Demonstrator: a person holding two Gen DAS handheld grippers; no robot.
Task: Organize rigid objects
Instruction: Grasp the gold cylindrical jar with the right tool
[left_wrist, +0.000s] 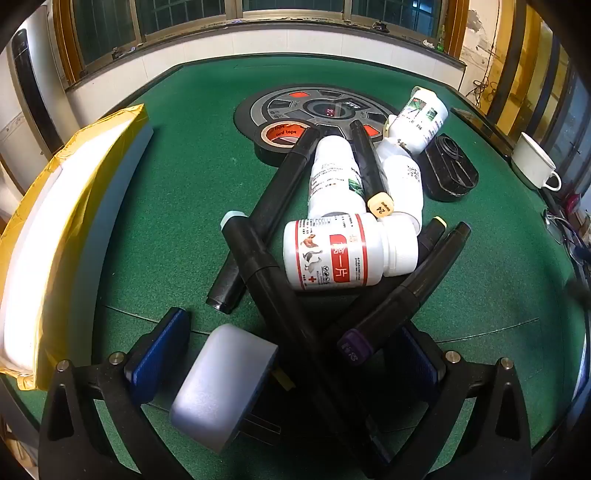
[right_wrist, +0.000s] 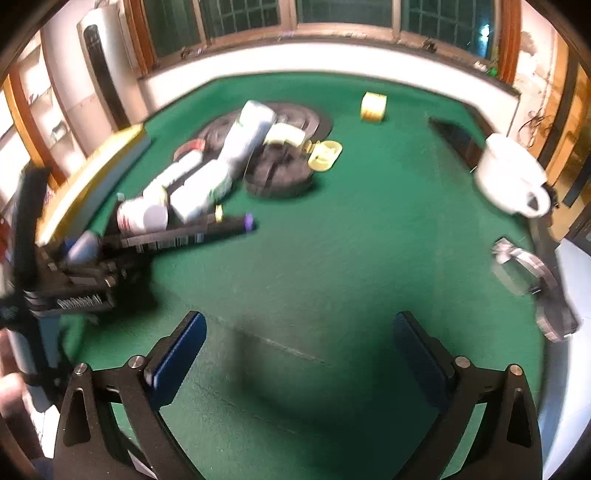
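the left gripper (left_wrist: 284, 373) hangs wide open over crossed black markers (left_wrist: 280, 295) and a white block (left_wrist: 221, 384), piled with bottles (left_wrist: 332, 254) mid-table (left_wrist: 166, 221). the right gripper (right_wrist: 299, 354), also spread, holds nothing above bare felt. closing now could pinch several things together, scattering the heap.

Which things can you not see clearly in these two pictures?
- Left wrist view: the white plug block and the nearest black marker run behind the left tongs; their near ends are hidden.
- Right wrist view: motion blur makes the bottle labels unreadable.
- Right wrist view: the grey object at the right edge is too blurred to name.
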